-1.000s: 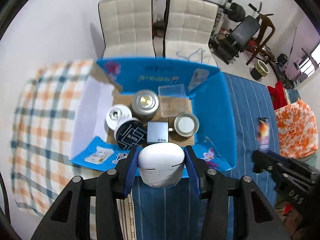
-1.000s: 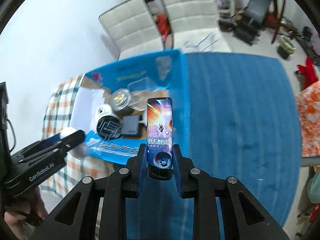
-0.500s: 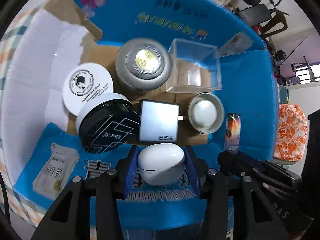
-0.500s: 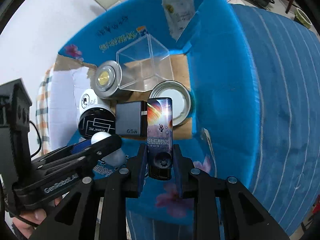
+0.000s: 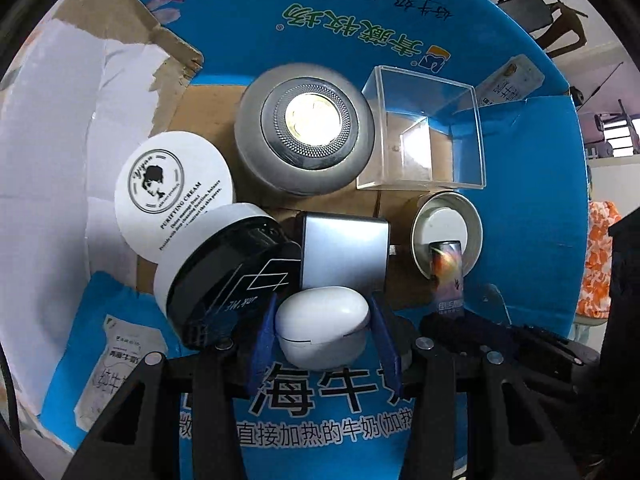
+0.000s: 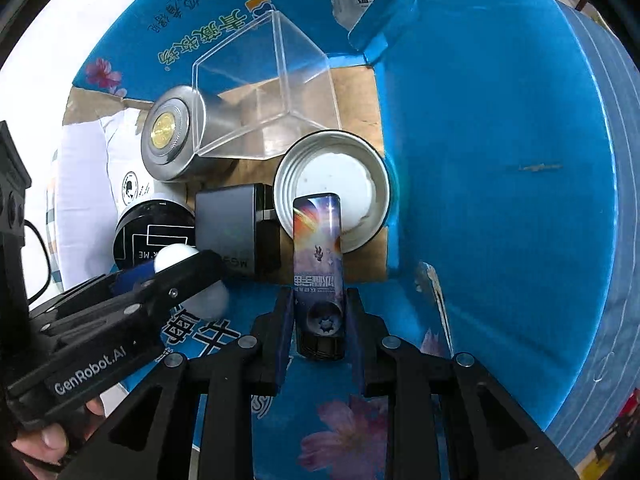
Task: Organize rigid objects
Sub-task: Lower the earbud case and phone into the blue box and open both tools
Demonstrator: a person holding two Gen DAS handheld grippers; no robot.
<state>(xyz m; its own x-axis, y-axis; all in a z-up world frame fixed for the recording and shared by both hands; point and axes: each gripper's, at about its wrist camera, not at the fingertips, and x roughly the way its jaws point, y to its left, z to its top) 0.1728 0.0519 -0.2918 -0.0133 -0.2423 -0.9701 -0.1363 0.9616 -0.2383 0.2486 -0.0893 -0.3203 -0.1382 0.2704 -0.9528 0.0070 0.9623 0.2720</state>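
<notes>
Largest first: blue cardboard box (image 5: 528,184), flaps folded outward, brown floor, printed Chinese characters on the walls. Under the box in the right wrist view, blue striped cloth (image 6: 600,120); beyond the box's left flap, checked cloth, a sliver only. Past the box's far wall in the left wrist view, exercise equipment and a window, small and warped at the frame edge; none of that room visible from the right wrist.

Inside the box, against the far wall: clear plastic cube (image 5: 420,132), open-topped, touching the grey round speaker (image 5: 304,128) with its gold centre. Nearer than the cube, silver tin lid (image 6: 332,192), white inside. Left of the lid, grey power adapter (image 5: 344,256), "65W" readable only from the right wrist. Left of the adapter, black jar (image 5: 224,276) leaning against the white cream lid (image 5: 172,196), whose "PURIFYING CREAM" print reads only from the left wrist.

Left gripper (image 5: 324,332) pinching the white earbud case (image 5: 322,326) between blue pads, just over the box's near flap and close to the adapter. Right gripper (image 6: 320,320) clamped on the planet-printed lighter (image 6: 318,256), upright tip overlapping the tin lid's near rim; contact with the lid unclear. At the lower left of the right wrist view, part of a hand (image 6: 44,440) behind the left gripper.
</notes>
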